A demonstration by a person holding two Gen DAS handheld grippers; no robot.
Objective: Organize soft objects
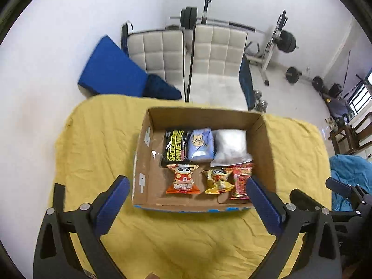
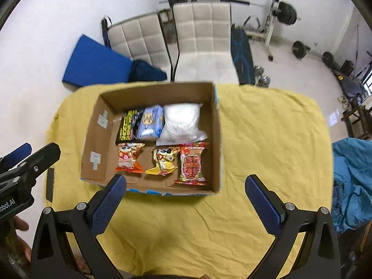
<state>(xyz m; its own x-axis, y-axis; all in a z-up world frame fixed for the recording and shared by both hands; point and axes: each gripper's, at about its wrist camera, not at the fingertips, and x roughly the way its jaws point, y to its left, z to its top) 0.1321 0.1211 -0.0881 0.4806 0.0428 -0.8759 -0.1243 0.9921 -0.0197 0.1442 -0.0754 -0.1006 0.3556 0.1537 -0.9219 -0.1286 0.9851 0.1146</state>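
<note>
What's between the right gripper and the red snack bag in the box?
Only the cardboard box's low near wall lies between the right gripper and the red snack bag. The box is open on top and nothing covers the bag, so a reach from above looks unobstructed. The fingers are spread, holding nothing.

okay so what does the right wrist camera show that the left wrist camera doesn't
Only the right wrist view shows the whole red snack bag unobstructed, and the left gripper beside the box. Only the left wrist view shows the right gripper's body at its right edge, and a blue fingertip covering part of that red bag. Both show the cardboard box on the yellow cloth, six packets inside, both grippers open and empty.
</note>
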